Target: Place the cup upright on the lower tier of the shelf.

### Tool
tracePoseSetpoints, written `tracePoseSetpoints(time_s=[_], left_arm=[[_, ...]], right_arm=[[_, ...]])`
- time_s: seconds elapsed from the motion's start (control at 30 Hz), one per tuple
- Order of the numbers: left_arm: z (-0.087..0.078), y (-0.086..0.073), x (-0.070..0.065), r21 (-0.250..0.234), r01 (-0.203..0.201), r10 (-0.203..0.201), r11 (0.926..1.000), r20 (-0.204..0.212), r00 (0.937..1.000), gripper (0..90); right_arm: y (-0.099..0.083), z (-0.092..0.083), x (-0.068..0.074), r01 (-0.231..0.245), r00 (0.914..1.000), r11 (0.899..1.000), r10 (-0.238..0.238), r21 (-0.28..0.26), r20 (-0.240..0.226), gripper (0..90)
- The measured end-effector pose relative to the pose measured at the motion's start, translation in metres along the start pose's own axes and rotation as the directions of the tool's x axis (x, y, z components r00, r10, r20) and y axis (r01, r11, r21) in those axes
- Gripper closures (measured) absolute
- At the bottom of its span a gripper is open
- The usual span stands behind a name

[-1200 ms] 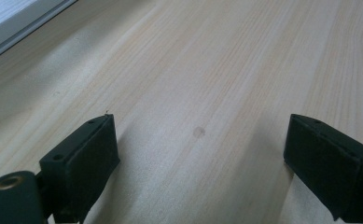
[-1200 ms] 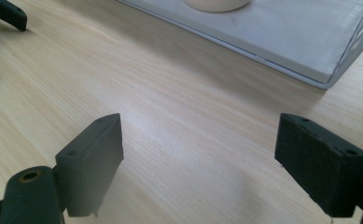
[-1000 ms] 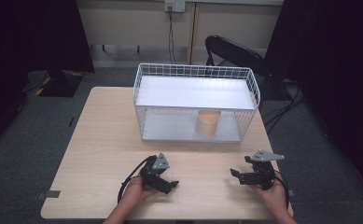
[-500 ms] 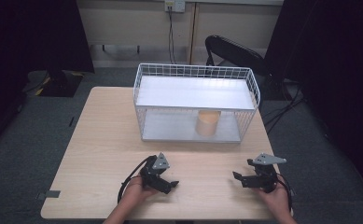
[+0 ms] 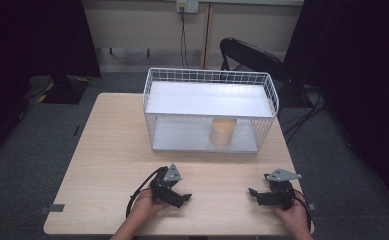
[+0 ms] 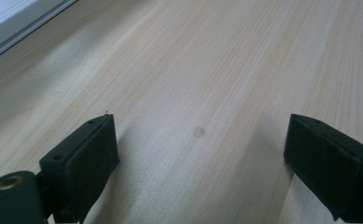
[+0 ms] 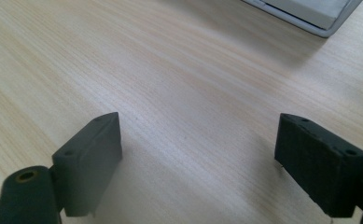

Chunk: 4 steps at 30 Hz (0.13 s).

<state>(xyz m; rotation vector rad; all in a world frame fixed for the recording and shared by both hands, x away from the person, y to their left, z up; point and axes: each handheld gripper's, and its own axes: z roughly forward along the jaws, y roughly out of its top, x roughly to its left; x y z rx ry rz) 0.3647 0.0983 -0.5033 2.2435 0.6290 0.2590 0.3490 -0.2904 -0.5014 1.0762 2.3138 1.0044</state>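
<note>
A tan cylindrical cup [image 5: 223,131] stands on the lower shelf of a white wire rack [image 5: 209,76] at the back of the wooden table [image 5: 112,140]. My left gripper [image 5: 183,198] rests near the front edge, held by a hand, its jaws pointing right. The right gripper [image 5: 253,193] sits opposite, its jaws pointing left. In the left gripper view the left gripper [image 6: 200,122] is open over bare wood. The right gripper [image 7: 198,118] is likewise open, with nothing between its jaws.
The rack's pale base edge [image 6: 11,29] crosses the top left corner of the left gripper view, and the rack's base [image 7: 310,13] sits at the top right of the right gripper view. A black chair [image 5: 252,55] stands behind the table. Cables [image 5: 137,192] trail from both grippers.
The right gripper has slid slightly toward the table's front edge. The left gripper and the cup have not moved.
</note>
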Motion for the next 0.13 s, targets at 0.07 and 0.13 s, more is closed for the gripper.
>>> tracePoseSetpoints(time_s=[0.07, 0.13], left_arm=[[-0.0001, 0.0000, 0.0000, 0.002, 0.000, 0.000, 1.0000, 0.002, 1.0000, 9.4], [-0.0003, 0.0001, 0.0001, 0.004, -0.001, 0.001, 1.0000, 0.002, 1.0000, 9.4]], right_arm=[[-0.0001, -0.0001, 0.0001, 0.000, 1.0000, 1.000, 0.000, -0.001, 0.000, 14.5], [-0.0001, 0.0000, -0.0008, -0.010, 0.9999, 1.000, 0.010, 0.004, -0.009, 14.5]])
